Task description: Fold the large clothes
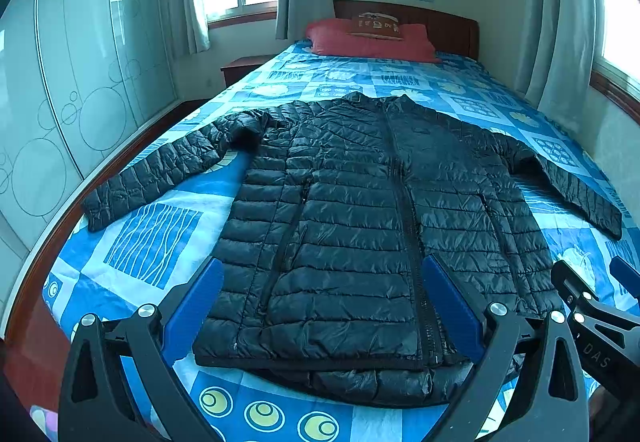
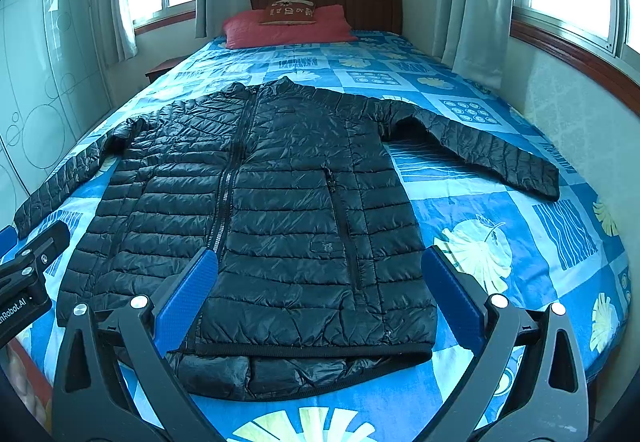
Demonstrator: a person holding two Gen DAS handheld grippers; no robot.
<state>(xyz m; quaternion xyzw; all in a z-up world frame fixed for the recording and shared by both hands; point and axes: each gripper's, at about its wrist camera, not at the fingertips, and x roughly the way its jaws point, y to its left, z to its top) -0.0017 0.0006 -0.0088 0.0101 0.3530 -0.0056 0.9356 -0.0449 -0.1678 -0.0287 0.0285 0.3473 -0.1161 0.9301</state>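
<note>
A: We hold both grippers above the foot of the bed (image 1: 132, 242), side by side, pointed toward the headboard (image 1: 440, 22). Left gripper (image 1: 322, 296): fingers spread wide, nothing between the blue pads (image 1: 200, 302). It hovers over the jacket's hem, left of the zip.

B: Agreed. Right gripper (image 2: 320, 288): also spread wide, empty, over the hem on the other side of the zip. In the left view we see the right gripper's black frame just beside ours at the lower right edge; in the right view the left one shows at the lower left edge.

A: The jacket (image 1: 360, 222): black, quilted, flat on the bed, front up, zip closed, collar toward the headboard, hem nearest us. Both sleeves spread outward and angle down toward the foot. A second layer peeks out under the hem.

B: Around the jacket: blue patterned bedspread (image 2: 500, 242) under it; red pillow (image 2: 288, 28) by the headboard, well apart from the collar, with a small brown cushion (image 2: 288, 12) on top. Curtains (image 2: 472, 2) and windows flank the headboard; wardrobe doors (image 1: 80, 82) run along the bed's left side.

A: Nothing lies on the jacket.
</note>
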